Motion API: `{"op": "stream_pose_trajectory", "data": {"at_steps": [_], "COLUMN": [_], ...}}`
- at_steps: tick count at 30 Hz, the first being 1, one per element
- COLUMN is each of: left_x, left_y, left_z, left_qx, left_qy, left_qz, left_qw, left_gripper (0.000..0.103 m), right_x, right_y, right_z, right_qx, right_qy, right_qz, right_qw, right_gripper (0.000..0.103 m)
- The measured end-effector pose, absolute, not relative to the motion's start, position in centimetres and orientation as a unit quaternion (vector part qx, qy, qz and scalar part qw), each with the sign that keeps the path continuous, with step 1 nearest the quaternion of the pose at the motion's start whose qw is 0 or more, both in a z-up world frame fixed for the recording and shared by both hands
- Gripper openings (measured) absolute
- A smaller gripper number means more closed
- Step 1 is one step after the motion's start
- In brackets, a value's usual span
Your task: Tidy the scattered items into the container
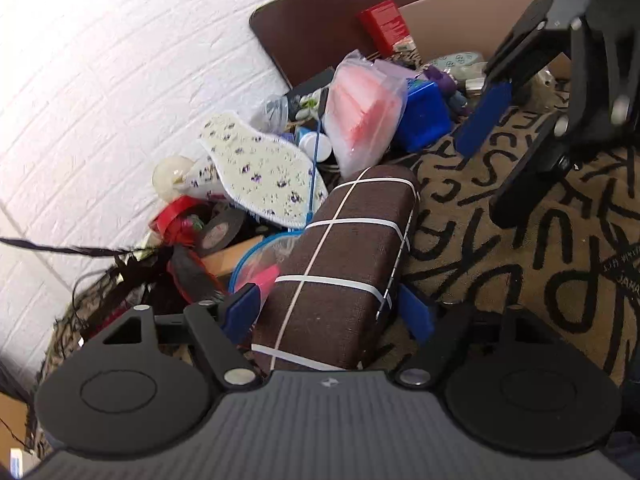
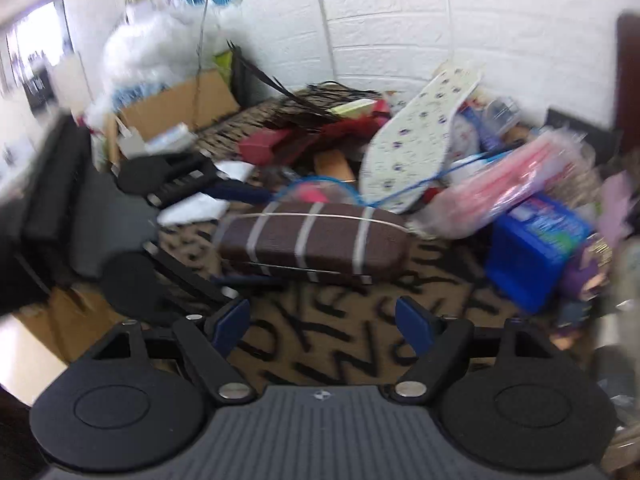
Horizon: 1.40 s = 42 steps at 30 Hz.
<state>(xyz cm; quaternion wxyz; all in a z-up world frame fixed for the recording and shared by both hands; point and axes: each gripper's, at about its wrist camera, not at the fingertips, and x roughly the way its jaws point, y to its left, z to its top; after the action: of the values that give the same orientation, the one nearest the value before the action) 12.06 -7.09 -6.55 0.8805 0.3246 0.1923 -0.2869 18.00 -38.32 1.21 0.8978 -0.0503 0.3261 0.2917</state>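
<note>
A brown case with white bands (image 1: 340, 264) lies on the lettered cloth (image 1: 520, 240). My left gripper (image 1: 332, 314) has its blue pads on both sides of the case's near end, touching or nearly touching it. The case also shows in the right wrist view (image 2: 316, 240), with my left gripper (image 2: 240, 236) around its left end. My right gripper (image 2: 324, 326) is open and empty above the lettered cloth (image 2: 320, 344), short of the case. It also shows in the left wrist view (image 1: 492, 136) at the upper right.
Behind the case lies a pile: a floral insole (image 1: 260, 172), a bag of pink items (image 1: 364, 116), a blue box (image 1: 424, 116), tape rolls (image 1: 216, 228), a red box (image 1: 384, 24). A cardboard box (image 2: 180, 104) stands at the back left. White brick wall (image 1: 120, 60) behind.
</note>
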Motion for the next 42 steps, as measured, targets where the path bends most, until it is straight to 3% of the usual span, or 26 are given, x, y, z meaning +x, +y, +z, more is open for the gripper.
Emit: {"op": "stream_pose_trajectory", "data": {"at_steps": [3,5,11,19,25,31,42], "left_x": [12.1,12.0,11.7,10.5,10.9,12.4,14.6], "left_y": [-7.1,-6.9,-6.1,-4.0,-3.2,-3.0,-0.8], "left_z": [-6.6,-6.5,-6.4,-6.2,-6.2,-6.4,-6.1], "left_qx": [0.318,0.308,0.297,0.317,0.341,0.348,0.371], "left_qy": [0.196,0.202,0.212,0.211,0.206,0.208,0.190], "left_qz": [-0.276,-0.271,-0.248,-0.238,-0.245,-0.283,-0.441], "left_qw": [0.886,0.889,0.898,0.893,0.884,0.869,0.795], "left_gripper": [0.082,0.082,0.086,0.089,0.090,0.099,0.097], "right_x": [18.7,20.0,22.8,19.8,20.0,21.9,22.7], "right_y": [-37.6,-37.1,-35.8,-34.8,-33.9,-31.9,-31.4], "right_z": [1.2,1.1,0.7,1.5,2.2,0.3,-0.3], "right_qx": [-0.074,-0.072,-0.068,-0.089,-0.131,-0.164,-0.183], "right_qy": [0.298,0.294,0.307,0.317,0.274,0.293,0.318], "right_qz": [0.281,0.288,0.333,0.444,0.409,0.419,0.446], "right_qw": [0.909,0.908,0.889,0.833,0.861,0.844,0.817], "right_gripper": [0.084,0.093,0.094,0.092,0.094,0.092,0.089]}}
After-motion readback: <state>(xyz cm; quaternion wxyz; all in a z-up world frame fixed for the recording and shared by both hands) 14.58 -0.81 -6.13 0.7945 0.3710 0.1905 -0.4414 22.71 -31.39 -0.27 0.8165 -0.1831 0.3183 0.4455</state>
